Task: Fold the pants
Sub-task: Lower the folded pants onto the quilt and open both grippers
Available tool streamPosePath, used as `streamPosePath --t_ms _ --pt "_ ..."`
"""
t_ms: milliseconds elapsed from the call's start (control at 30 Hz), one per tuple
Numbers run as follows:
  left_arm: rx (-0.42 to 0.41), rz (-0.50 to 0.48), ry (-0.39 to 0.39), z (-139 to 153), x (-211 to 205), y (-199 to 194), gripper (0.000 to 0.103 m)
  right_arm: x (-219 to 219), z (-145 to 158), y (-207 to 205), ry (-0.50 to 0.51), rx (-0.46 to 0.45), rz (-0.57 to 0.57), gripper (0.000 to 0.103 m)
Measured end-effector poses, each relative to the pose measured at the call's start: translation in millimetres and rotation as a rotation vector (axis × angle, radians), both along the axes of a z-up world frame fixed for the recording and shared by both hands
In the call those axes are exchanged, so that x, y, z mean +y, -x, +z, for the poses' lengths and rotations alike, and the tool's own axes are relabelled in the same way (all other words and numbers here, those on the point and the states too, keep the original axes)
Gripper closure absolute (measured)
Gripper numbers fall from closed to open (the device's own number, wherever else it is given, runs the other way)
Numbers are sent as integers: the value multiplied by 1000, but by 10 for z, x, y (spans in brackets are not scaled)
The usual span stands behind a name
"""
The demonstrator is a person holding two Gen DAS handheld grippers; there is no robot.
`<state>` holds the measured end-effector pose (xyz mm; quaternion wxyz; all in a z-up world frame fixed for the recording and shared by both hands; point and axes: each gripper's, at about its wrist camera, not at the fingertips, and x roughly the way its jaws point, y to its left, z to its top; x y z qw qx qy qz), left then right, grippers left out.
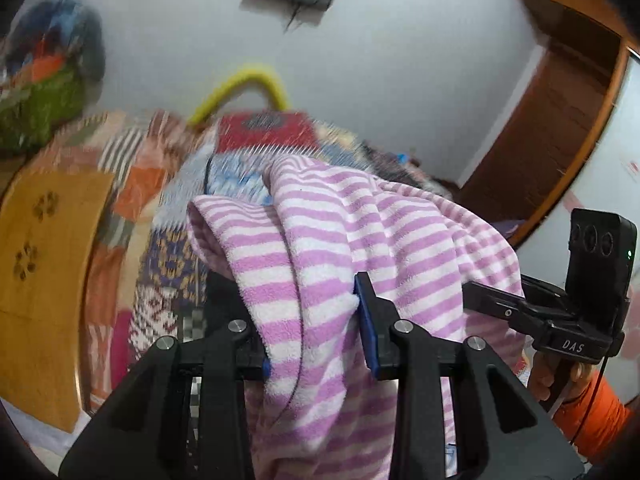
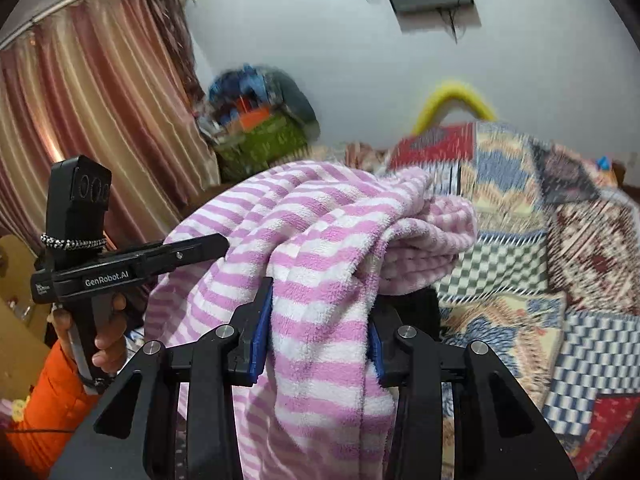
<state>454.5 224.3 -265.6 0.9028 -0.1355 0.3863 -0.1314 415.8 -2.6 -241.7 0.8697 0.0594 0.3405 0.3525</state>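
Left claw (image 1: 316, 328): blue-padded fingers clamped on a bunch of pink-and-white striped fleece pants (image 1: 340, 232), pointing forward and down. Right claw (image 2: 316, 332): same, pads pressed into the same cloth. Each bare hand (image 2: 106, 332) wraps a black handle; orange sleeves (image 2: 44, 400).

Pants (image 1: 332, 240) between both claws, seemingly above bed (image 2: 540, 240)

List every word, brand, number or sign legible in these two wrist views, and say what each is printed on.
"DAS": white letters on the body of the right gripper, seen from the left wrist.
"GenRobot.AI": white letters on the body of the left gripper, seen from the right wrist.
Small white print left of "GenRobot.AI": too small to read.
Pink marks on the wall at the left view's edge: too blurred to read.
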Motion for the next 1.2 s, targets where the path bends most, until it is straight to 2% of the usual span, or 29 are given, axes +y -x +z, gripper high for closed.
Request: streamPosePath --t_ms 100,167,233,267,367,500,633,700,733,800,900,967,1067,1133,1167,1200 --pt "118 25 -4 -566 156 -274 69 174 -422 -258 70 66 -2 67" --pt "206 38 -43 -975 190 -387 69 300 -776 -396 166 111 -13 67" --pt "244 45 -105 -1240 196 -430 68 356 -1148 -508 249 166 -32 67" --pt "239 36 -108 -1301 203 -417 65 325 -1261 -525 253 183 -30 67" --pt "195 38 -134 -1287 254 -316 57 206 -1263 -480 212 193 -22 65" --pt "188 83 -200 -1177 347 -245 56 111 -1028 -291 298 98 -11 65" --pt "166 159 -208 -949 475 -139 58 -79 -760 -112 357 11 -51 65" --pt "135 192 -234 -781 465 -82 68 -159 -613 -120 332 -27 -66 65" --pt "111 199 -230 -683 444 -48 71 -173 -557 -129 314 -39 -68 65" --pt "82 197 -201 -563 393 -37 84 -165 -433 -103 275 -60 -56 65" --pt "46 176 -200 -462 200 -72 92 33 -418 -171 223 -49 -27 65" --pt "59 155 -214 -507 51 -152 93 185 -520 -255 210 -17 -9 65" --pt "143 145 -250 -756 -69 -324 97 301 -771 -389 230 49 -10 66" --pt "200 164 -289 -951 -61 -407 99 258 -944 -481 266 94 -43 70" --pt "223 182 -296 -1043 -13 -437 101 189 -1002 -527 285 96 -70 76" --pt "237 197 -292 -1095 40 -449 101 130 -1027 -551 296 99 -86 76"
